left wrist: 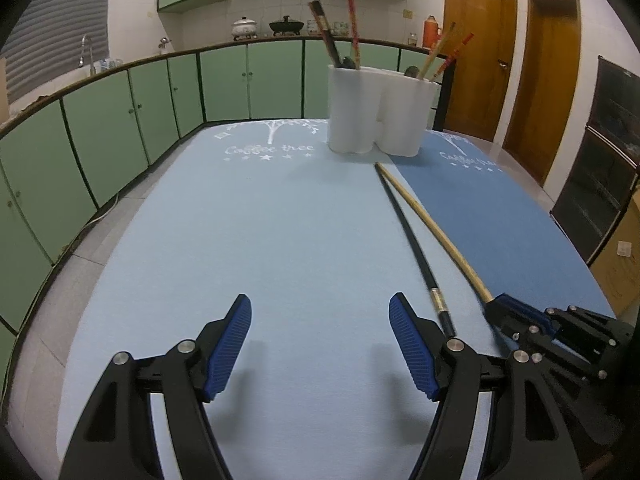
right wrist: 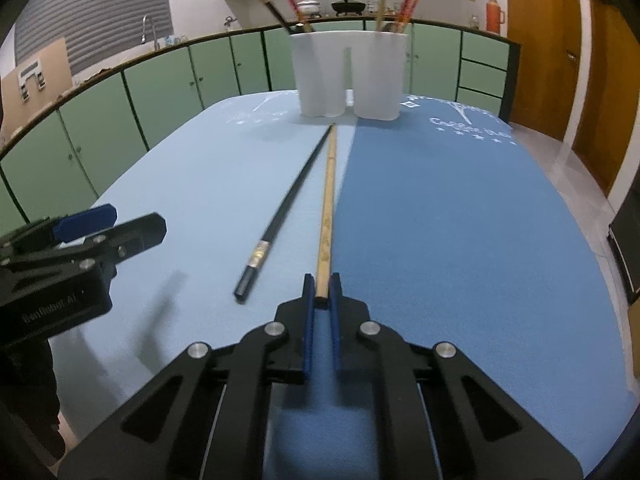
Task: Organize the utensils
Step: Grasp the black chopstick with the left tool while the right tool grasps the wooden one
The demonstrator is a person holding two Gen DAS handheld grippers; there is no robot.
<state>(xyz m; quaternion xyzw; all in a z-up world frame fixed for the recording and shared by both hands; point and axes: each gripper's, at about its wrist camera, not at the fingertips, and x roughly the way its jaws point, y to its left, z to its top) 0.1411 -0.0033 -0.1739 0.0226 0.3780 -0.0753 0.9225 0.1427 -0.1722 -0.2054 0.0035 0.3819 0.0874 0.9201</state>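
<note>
Slippage is my worry: my right gripper (right wrist: 322, 288) pinches only the very end of the wooden chopstick (right wrist: 327, 216) lying on the tabletop (right wrist: 460, 220) beside the black chopstick (right wrist: 286, 208), so lifting toward the white holder (right wrist: 348, 76) may swing it loose.

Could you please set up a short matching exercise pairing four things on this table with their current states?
Things:
1. wooden chopstick
2. black chopstick
3. left gripper
4. white holder

States:
A. jaws apart, nothing between them
B. lying free on the light blue mat
C. standing upright with chopsticks inside
D. near end pinched by the right gripper

Pairs: 1-D, 2-B, 3-A, 4-C
</note>
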